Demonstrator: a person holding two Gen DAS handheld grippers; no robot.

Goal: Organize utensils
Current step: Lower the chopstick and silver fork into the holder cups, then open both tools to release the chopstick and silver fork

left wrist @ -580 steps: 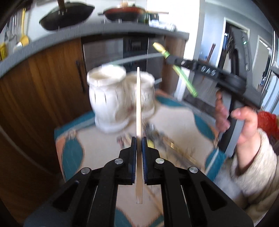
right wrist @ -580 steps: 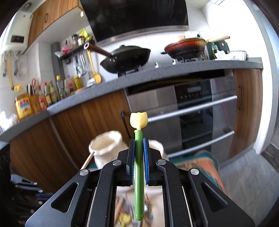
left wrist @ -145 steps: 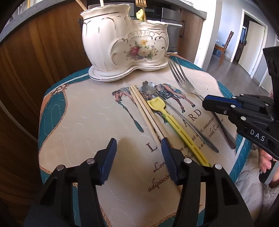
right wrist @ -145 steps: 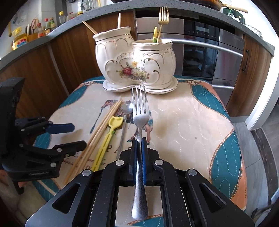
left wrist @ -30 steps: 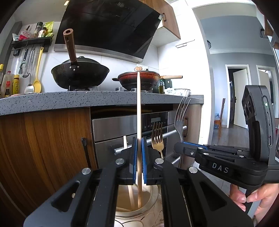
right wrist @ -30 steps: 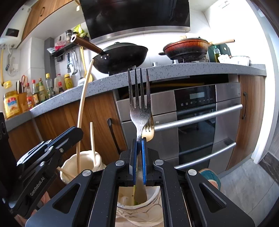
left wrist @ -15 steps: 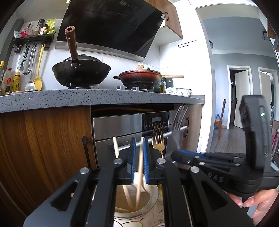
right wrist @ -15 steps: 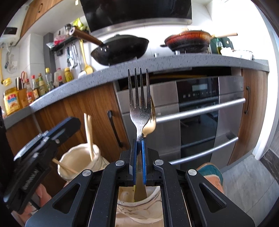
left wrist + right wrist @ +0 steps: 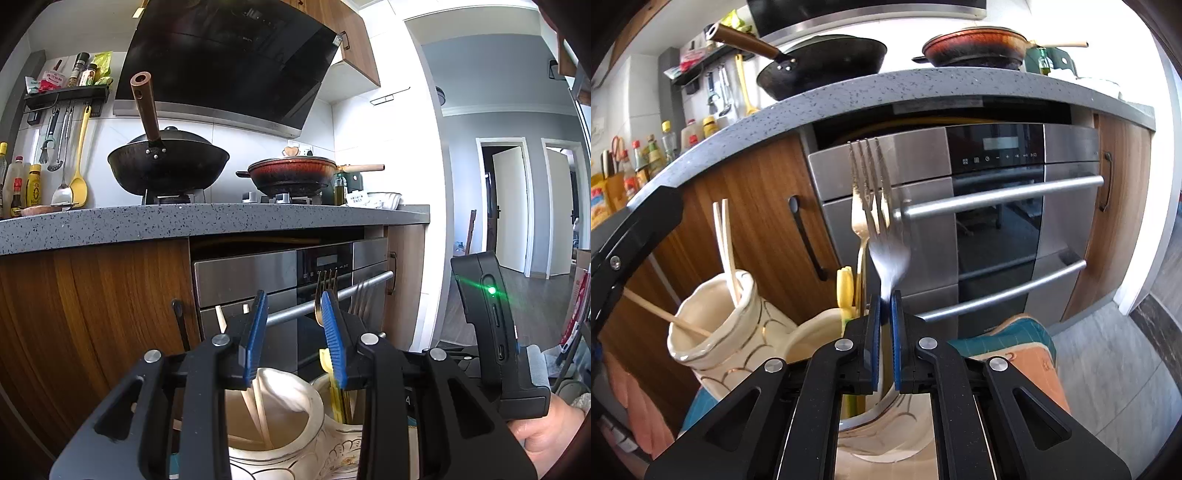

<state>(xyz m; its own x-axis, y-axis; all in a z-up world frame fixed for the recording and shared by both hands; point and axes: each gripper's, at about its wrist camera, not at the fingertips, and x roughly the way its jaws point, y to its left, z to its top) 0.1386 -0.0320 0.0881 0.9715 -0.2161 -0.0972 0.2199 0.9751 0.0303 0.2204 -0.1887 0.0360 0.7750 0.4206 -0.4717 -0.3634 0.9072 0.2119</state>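
A cream twin-pot ceramic holder stands just below both grippers. My left gripper is open and empty above the left pot, where wooden chopsticks lean. My right gripper hovers over the right pot with its jaws slightly parted around a blurred silver fork, whose handle reaches down into the pot. A gold fork and a yellow utensil stand in that pot.
A wooden cabinet and a steel oven with bar handles stand right behind the holder. The grey counter above carries a black wok and a red pan. A patterned mat lies under the holder.
My left gripper opened and the chopstick dropped into the left pot. My right gripper lowered over the right pot, its jaws parted a little, and the silver fork is sliding down.
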